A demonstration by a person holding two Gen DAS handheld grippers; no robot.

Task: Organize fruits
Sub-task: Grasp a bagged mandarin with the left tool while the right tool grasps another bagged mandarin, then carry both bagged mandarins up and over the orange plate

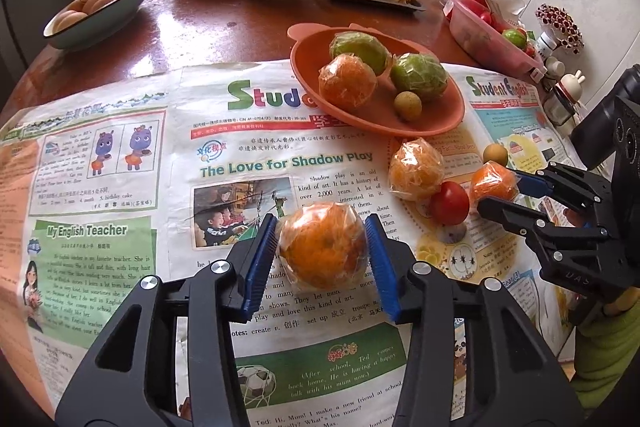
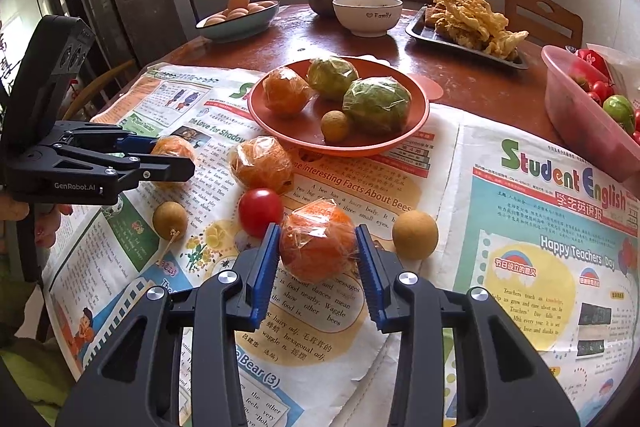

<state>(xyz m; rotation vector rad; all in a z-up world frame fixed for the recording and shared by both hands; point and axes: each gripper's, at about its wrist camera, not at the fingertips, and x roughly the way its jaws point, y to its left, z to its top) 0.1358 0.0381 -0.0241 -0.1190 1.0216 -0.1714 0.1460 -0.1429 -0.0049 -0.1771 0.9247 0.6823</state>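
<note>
Orange, film-wrapped tangerine [image 1: 323, 246] sits between pads of left gripper [image 1: 322, 233], both touching. Right gripper [image 2: 317, 241] same w/ 2nd wrapped tangerine [image 2: 317, 239].

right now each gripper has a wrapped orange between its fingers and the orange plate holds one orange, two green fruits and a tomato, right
Not quite. The small item on the orange plate is a brown longan, not a tomato; the right wrist view shows it. The tomato lies on the newspaper. The rest holds: left gripper and right gripper each straddle a wrapped orange.
</note>
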